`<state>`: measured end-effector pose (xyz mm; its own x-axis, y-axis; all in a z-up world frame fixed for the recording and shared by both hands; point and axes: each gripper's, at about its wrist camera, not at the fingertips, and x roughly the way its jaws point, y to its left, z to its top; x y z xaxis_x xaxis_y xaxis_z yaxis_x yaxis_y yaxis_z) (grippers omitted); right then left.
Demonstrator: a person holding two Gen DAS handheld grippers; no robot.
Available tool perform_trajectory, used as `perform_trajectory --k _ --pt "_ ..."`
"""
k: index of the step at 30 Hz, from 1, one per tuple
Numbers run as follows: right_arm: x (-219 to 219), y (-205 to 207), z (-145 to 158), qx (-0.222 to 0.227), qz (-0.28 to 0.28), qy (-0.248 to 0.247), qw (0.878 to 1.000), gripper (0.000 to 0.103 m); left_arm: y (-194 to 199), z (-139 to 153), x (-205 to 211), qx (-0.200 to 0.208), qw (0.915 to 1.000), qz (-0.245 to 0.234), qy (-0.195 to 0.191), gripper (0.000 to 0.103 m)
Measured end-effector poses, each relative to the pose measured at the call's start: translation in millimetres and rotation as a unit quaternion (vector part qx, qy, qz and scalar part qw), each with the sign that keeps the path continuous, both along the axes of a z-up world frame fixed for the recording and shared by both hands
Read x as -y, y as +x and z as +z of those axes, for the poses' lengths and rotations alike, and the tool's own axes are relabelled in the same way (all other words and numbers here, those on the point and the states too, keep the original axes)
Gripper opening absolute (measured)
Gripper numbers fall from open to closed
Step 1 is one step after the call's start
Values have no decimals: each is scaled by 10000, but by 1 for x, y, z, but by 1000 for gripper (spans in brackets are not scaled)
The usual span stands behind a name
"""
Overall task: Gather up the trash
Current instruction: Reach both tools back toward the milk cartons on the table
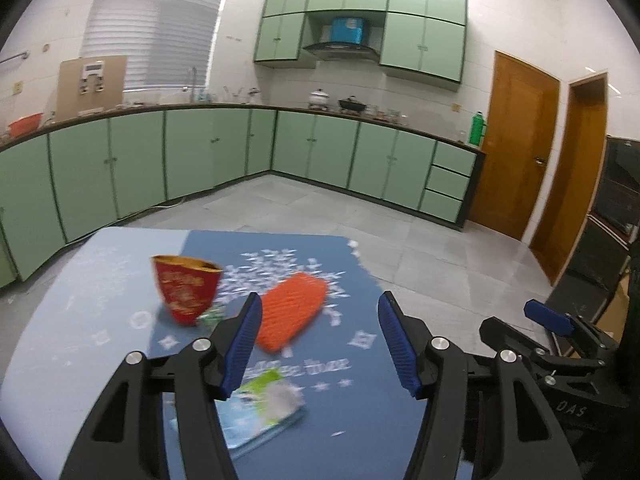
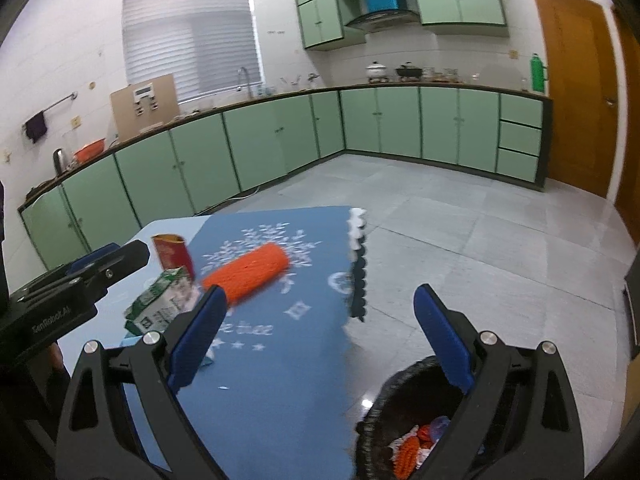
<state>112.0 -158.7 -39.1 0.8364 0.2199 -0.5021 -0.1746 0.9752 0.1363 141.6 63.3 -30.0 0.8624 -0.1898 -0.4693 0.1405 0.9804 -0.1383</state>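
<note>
Both grippers stand apart with nothing between their ribbed blue pads — the left gripper (image 1: pixel 320 340) and the right gripper (image 2: pixel 326 330). On the table's (image 1: pixel 80 300) blue snowflake-printed cloth (image 2: pixel 280 360) lie an orange knobbly roll (image 1: pixel 292 316), a tapered red paper cup (image 1: pixel 186 288) towards the far left corner, and a crumpled green-white carton (image 2: pixel 160 304). Off the right edge stands a black-lined bin (image 2: pixel 384 408) — trash inside.

Black claw (image 1: pixel 320 340) frames, blue ribbed pads (image 1: pixel 244 344), silver screws, white lettering
</note>
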Motion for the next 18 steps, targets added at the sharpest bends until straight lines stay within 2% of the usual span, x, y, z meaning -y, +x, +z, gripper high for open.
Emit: perform_trajectory --k 10,18 --pt "-73 7 -18 -141 635 -127 9978 92 -14 -29 -93 -200 9958 878 185 59" --pt "-121 8 -37 -378 1075 -216 9933 92 -22 -43 -136 -296 9911 1264 294 59"
